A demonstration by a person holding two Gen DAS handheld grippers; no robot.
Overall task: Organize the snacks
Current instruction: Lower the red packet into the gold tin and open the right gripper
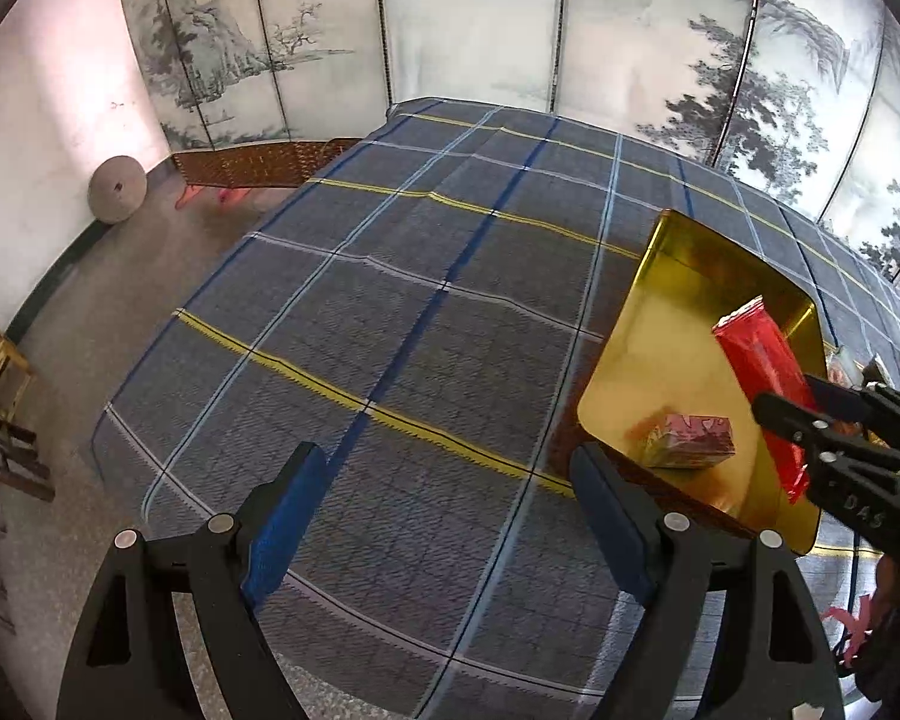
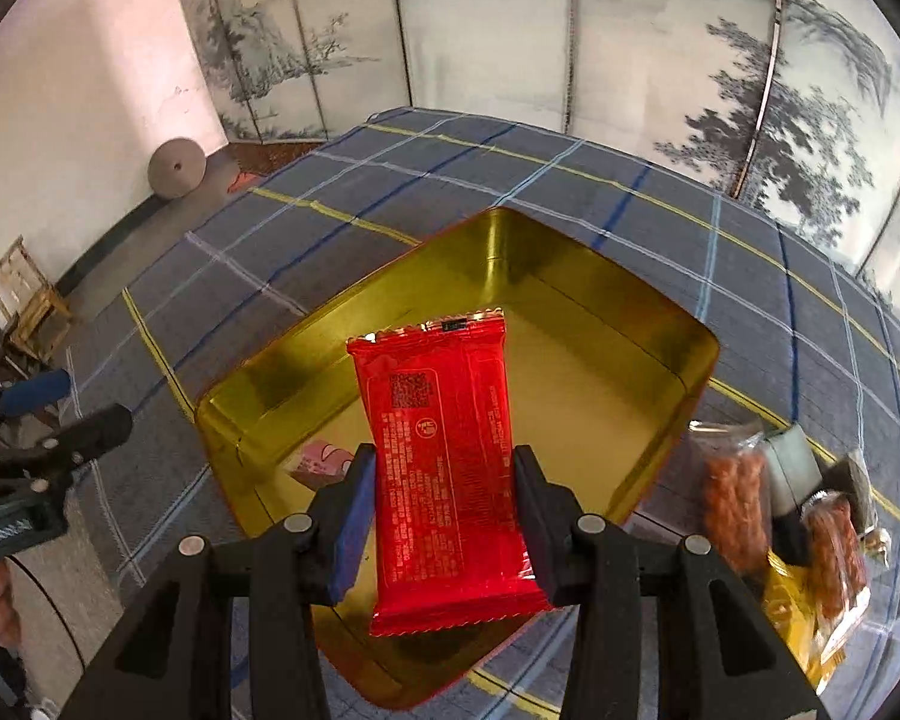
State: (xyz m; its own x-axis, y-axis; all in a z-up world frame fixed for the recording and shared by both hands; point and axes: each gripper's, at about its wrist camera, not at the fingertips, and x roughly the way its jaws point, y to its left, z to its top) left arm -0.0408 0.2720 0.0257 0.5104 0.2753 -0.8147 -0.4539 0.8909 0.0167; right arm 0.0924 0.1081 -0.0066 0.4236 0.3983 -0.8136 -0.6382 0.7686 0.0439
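Observation:
A gold tin sits open on the plaid tablecloth; it also shows in the left wrist view. My right gripper is shut on a red snack packet and holds it above the tin; the same packet shows in the left wrist view. A small pink snack pack lies inside the tin, partly hidden in the right wrist view. My left gripper is open and empty, above the cloth to the left of the tin.
Several loose snack packets lie on the cloth right of the tin. The plaid-covered table ends at a floor drop on the left. A folding screen stands behind. A round stone and wooden stools stand by the wall.

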